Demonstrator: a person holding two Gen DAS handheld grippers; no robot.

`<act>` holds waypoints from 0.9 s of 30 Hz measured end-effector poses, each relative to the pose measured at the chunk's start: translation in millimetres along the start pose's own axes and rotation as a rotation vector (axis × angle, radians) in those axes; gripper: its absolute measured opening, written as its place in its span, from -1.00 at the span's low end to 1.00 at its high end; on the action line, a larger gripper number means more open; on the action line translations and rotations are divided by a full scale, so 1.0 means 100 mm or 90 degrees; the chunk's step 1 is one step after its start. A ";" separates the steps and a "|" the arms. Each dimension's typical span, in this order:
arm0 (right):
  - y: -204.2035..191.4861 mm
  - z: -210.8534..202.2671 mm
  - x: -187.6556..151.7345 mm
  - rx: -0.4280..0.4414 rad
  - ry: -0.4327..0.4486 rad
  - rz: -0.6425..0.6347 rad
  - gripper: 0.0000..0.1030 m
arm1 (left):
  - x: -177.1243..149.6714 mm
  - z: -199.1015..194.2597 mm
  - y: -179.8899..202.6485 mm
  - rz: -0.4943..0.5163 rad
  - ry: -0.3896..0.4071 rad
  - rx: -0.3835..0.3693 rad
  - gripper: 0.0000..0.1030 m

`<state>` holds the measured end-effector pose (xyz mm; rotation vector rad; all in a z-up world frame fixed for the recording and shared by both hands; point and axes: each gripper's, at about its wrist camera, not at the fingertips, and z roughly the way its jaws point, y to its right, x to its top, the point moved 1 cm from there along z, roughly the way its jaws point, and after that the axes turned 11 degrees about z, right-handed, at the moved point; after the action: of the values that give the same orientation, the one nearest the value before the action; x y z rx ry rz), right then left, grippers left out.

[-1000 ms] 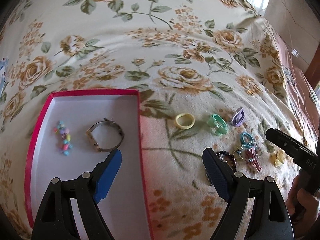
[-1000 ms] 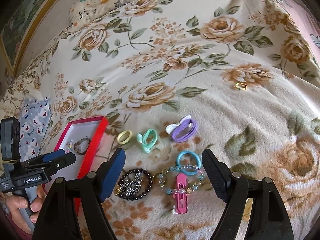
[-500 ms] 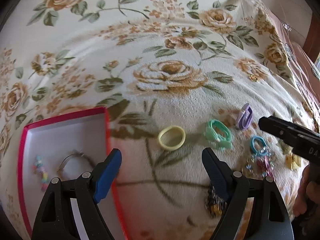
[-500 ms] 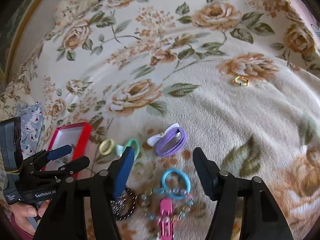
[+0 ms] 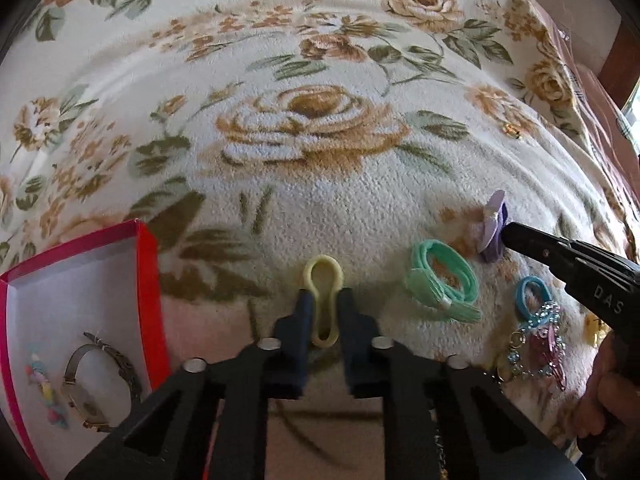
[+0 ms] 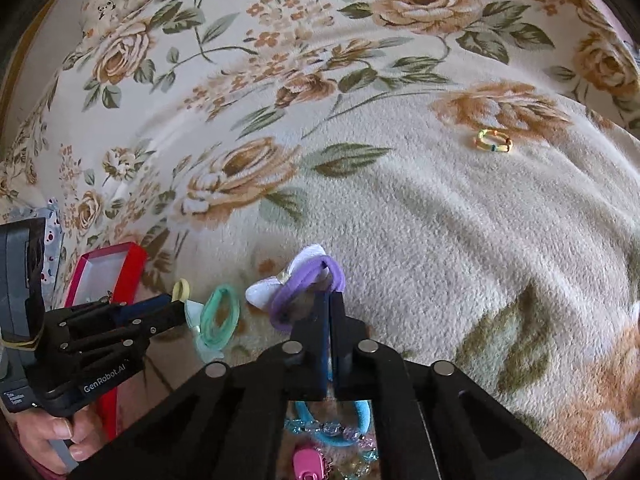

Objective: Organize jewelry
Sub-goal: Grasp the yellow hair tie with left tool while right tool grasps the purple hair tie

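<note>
The yellow band lies on the floral blanket of the bed, squeezed into a long loop between the blue pads of the left claw, which has closed on its near half; the far end bulges out past the fingertips. To its right, well clear of that claw, lies the green band, flat on the blanket. Further right the purple band with its white bow is caught at its near edge by the right claw, whose jaws are pressed together on the fabric with no gap showing. Just behind that claw lie the blue band, a string of clear blue beads and a pink clip. Left of the yellow band stands the red box, white inside, holding a watch and a small pastel bead string. A small yellow ring sits alone, far off on the blanket. A hand grips the left claw's handle.
</note>
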<state>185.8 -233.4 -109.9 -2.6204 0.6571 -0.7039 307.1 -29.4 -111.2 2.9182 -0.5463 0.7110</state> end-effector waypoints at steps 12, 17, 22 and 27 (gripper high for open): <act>-0.06 -0.12 0.05 0.054 0.017 0.034 -0.30 | -0.22 -0.42 -0.04 -0.028 0.050 -0.029 -0.88; -0.10 0.08 0.03 0.017 -0.008 0.028 -0.37 | -0.30 -0.54 -0.04 -0.031 0.057 -0.036 -0.88; -0.12 0.08 0.00 0.007 0.004 0.016 -1.00 | -0.35 -0.61 -0.08 -0.038 0.063 -0.041 -0.88; -0.20 -0.09 -0.01 0.025 0.026 0.001 -1.00 | -0.43 -0.73 -0.14 -0.052 0.076 -0.043 -0.88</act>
<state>187.5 -217.9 -94.2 -2.5750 0.6502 -0.7638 245.7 9.8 -66.2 2.7954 -0.4283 0.8328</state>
